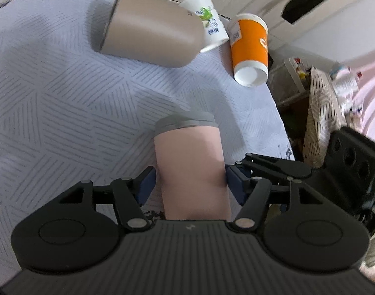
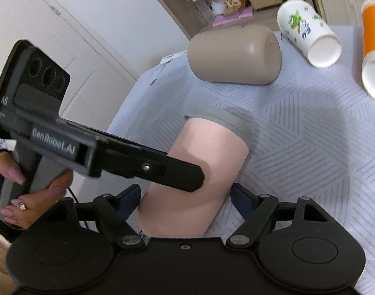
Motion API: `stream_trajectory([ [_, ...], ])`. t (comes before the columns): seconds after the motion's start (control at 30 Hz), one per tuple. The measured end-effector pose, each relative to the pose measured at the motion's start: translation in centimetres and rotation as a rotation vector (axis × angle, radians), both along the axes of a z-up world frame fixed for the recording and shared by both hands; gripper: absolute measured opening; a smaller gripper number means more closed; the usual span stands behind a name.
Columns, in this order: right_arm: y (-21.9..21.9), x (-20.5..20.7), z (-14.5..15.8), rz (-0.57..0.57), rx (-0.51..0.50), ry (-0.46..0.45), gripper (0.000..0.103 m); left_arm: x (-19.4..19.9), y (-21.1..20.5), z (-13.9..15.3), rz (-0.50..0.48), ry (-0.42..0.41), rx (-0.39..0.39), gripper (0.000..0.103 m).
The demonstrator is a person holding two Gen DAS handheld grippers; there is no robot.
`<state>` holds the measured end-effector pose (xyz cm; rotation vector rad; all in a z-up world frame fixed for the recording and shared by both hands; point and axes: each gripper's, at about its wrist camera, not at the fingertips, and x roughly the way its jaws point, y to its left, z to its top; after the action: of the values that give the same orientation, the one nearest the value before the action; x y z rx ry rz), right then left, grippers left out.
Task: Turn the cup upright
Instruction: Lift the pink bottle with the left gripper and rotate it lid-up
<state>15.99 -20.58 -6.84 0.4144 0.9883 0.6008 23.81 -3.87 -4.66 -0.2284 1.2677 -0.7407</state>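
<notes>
A pink cup with a grey rim band [image 1: 189,162] sits between the blue pads of my left gripper [image 1: 191,186], grey end pointing away over the patterned cloth. The left pads press its sides. The same pink cup [image 2: 199,172] shows in the right wrist view, tilted, grey end resting on the cloth. My right gripper [image 2: 187,200] straddles its near end with pads on both sides; contact is unclear. The left gripper's finger [image 2: 172,172] crosses the cup from the left.
A tan cup [image 1: 150,29] lies on its side at the back, with a white printed cup [image 1: 209,22] and an orange cup [image 1: 250,46] lying beside it. The table's right edge [image 1: 280,123] drops to clutter. A shelf [image 2: 226,2] stands behind.
</notes>
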Motion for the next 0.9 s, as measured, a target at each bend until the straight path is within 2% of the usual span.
stream_trajectory([
  [0.27,0.2,-1.4,0.1,-0.006,-0.004,-0.050,0.083,-1.7,-0.6,0.7,-0.025,-0.087,0.011,0.060],
  [0.67,3.7,-6.4,2.0,0.061,-0.229,-0.379,0.083,-7.3,0.8,2.9,-0.073,-0.372,0.016,0.060],
  [0.9,5.6,-8.7,2.7,0.127,-0.370,-0.566,0.083,-9.1,2.8,3.0,-0.039,-0.453,-0.028,0.060],
])
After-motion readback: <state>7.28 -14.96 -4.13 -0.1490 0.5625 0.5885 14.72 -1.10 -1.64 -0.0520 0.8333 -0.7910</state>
